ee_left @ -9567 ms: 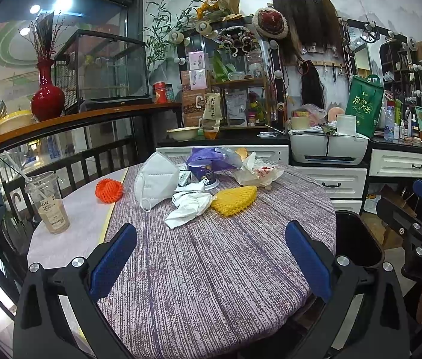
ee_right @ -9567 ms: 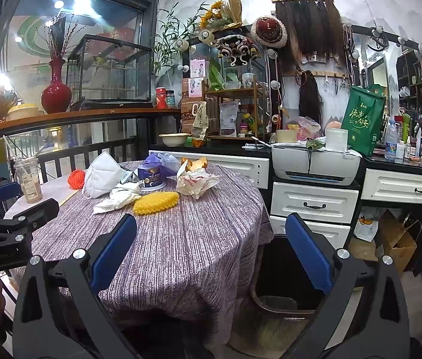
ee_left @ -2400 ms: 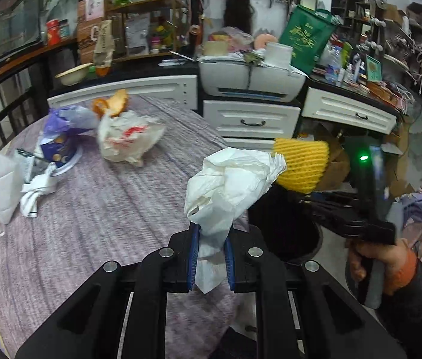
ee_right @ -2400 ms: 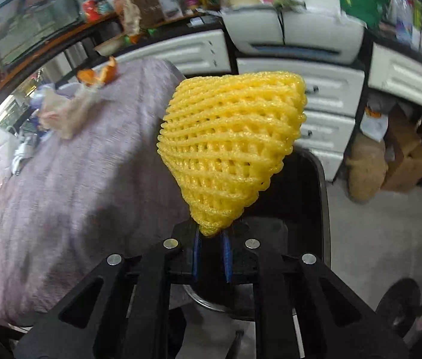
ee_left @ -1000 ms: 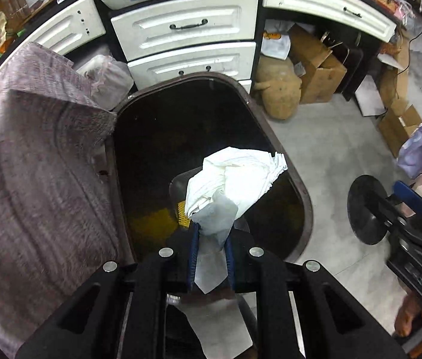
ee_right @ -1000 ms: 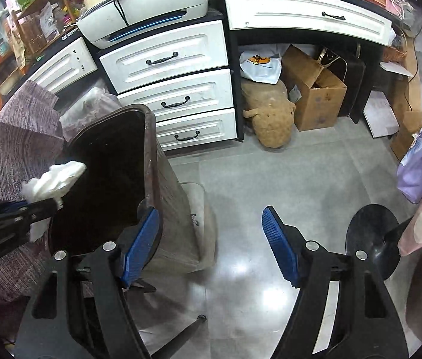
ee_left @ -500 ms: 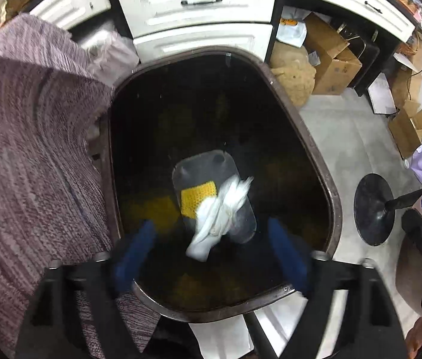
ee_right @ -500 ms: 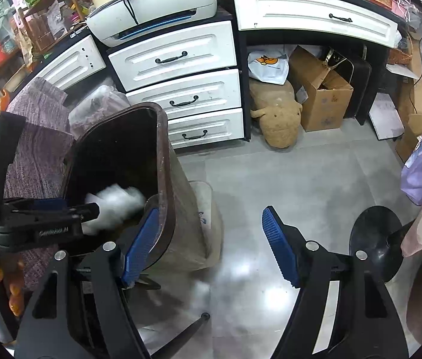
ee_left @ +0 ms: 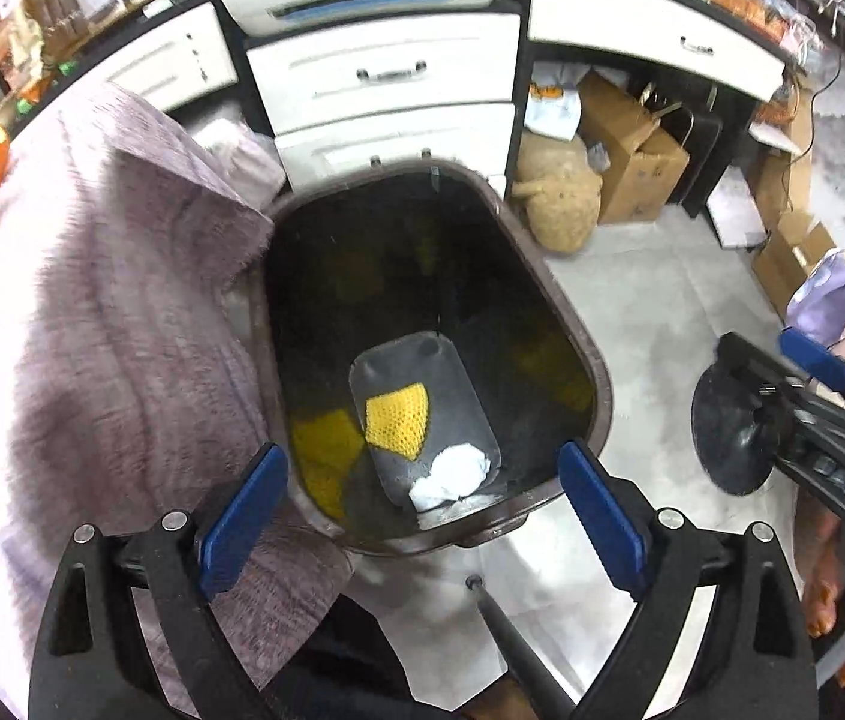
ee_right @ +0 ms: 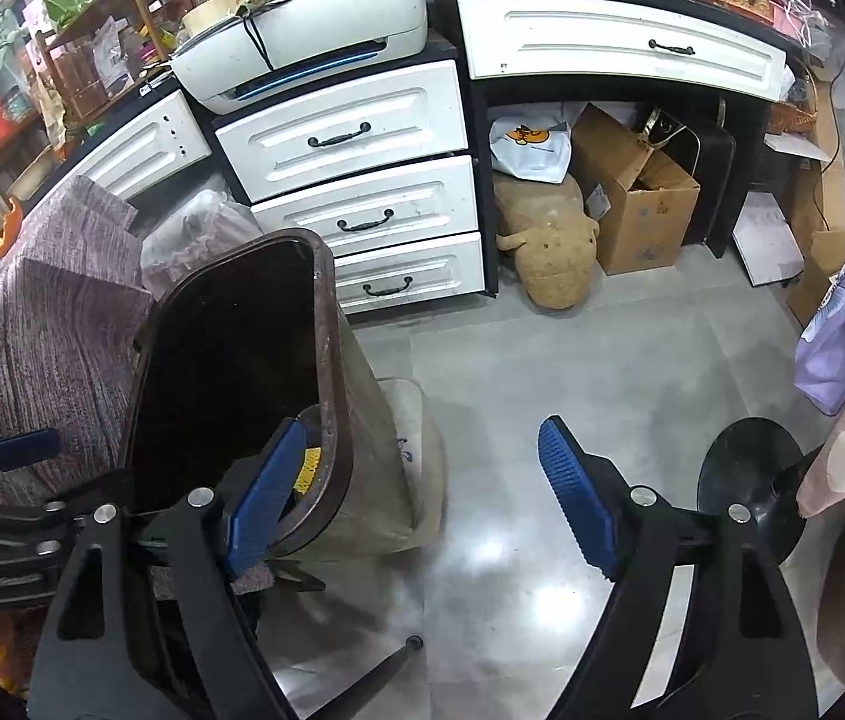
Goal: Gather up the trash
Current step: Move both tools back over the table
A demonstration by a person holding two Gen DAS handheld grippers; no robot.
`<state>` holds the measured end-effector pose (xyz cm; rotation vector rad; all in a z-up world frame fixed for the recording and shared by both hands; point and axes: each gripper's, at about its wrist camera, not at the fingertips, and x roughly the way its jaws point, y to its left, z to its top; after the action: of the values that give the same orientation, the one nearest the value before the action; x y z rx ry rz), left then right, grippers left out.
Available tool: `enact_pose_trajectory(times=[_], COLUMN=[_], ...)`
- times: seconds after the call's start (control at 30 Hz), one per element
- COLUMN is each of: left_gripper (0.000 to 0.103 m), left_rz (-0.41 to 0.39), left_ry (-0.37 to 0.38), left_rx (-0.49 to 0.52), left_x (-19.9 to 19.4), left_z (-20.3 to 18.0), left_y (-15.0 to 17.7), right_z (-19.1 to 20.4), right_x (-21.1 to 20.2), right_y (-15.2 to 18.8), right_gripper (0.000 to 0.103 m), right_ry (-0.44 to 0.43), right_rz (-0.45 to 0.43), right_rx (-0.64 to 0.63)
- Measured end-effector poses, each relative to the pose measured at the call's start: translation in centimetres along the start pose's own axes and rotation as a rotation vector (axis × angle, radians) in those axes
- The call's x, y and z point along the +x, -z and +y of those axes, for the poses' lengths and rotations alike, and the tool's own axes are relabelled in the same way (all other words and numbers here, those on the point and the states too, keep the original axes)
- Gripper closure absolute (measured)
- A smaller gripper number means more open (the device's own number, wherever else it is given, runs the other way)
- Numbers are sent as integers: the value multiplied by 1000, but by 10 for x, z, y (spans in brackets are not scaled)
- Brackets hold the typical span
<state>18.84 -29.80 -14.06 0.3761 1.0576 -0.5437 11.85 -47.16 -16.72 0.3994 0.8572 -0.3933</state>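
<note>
The left gripper (ee_left: 422, 504) hangs over the dark bin (ee_left: 593, 372), jaws opening wide with nothing between them. Below it, the white crumpled paper (ee_left: 449, 477) lies on the bin's floor touching the yellow foam net (ee_left: 395, 420). The right gripper (ee_right: 422, 504), beside the bin over bare floor, is also opening, empty.

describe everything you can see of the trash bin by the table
The trash bin is a tall, dark brown container, apparently plastic, with a rounded-rectangular rim and no lid. It stands upright on the grey floor beside the table's purple cloth, in front of the white drawers. Its glossy dark inner walls narrow to a grey bottom, where a yellow foam net and a crumpled white tissue lie. A pale bucket-like container sits against its outer side.
</note>
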Motion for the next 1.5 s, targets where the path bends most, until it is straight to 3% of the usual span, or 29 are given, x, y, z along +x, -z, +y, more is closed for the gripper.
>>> enact_pose_trajectory(times=[0.33,0.67,1.0,1.5], left_gripper=[9,7,6,6], left_rz=[-165,-287,-383,-381], left_ry=[-8,-31,-180,-371], left_rx=[23,-37,-177,-438], left_x=[-73,-141,-191,-218], left_z=[12,61,143,279], left_y=[24,56,93,148], right_z=[31,116,207,302], right_x=[-26,-59,-79,-99], right_y=[-6,-12,-1,8], right_gripper=[17,15,15,14], right_ry=[-73,-201,-333,-441], right_rz=[-41,-89,-78,-103], right_rx=[-53,-254,-437,-633])
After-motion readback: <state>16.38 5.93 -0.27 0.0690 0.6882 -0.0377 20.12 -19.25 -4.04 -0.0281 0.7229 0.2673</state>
